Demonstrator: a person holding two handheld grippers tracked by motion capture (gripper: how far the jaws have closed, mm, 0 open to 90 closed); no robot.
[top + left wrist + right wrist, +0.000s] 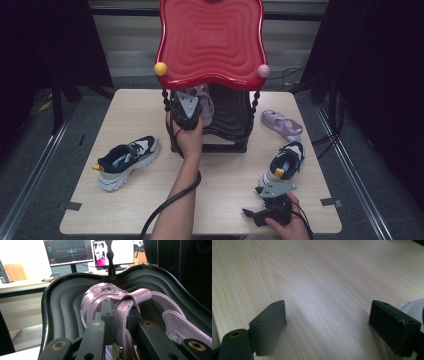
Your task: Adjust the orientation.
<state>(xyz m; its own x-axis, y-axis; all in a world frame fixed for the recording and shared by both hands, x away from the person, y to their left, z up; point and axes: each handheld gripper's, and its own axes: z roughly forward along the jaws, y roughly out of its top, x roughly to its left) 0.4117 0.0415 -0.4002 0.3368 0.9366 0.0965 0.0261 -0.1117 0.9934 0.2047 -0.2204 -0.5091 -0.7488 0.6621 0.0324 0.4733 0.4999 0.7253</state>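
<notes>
Lilac sandal lies on the black lower shelf of the rack, clamped at its strap by the left claw. Right claw rests fully open and empty over the surface.

High view: from above the near edge, looking forward and down over the whole table. Left gripper view: close along its jaws into the black shelf, also seen from above. Right gripper view: low, near the tabletop.

A lilac sandal with a glittery star on its toe lies tilted on the black lower shelf, far centre.
</notes>
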